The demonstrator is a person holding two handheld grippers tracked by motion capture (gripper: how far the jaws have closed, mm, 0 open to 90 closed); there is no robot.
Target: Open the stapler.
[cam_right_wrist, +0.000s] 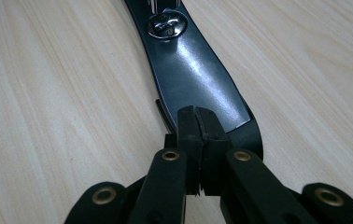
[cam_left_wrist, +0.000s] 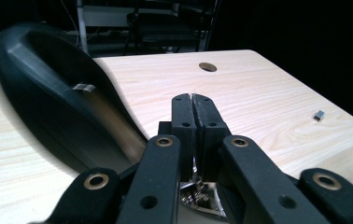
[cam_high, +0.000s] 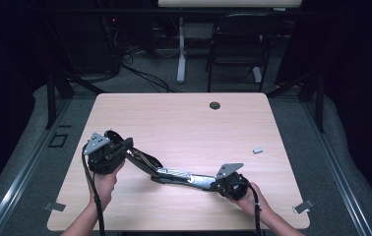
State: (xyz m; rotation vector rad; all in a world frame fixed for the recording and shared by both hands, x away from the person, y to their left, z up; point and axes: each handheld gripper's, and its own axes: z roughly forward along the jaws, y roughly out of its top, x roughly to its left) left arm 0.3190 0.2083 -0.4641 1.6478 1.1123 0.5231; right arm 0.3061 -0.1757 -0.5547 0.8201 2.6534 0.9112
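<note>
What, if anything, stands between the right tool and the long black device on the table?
Nothing visible does: the right tool sits right at the end of the long black device, jaws shut.

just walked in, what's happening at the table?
A person works a large stapler, lying opened out flat on the wooden table, with a hand-held gripper in each hand. The left gripper is shut at the black handle end. The right gripper is shut on the thin edge of the shiny metal arm at the other end. A small grey metal piece lies alone on the table toward the right edge.
</note>
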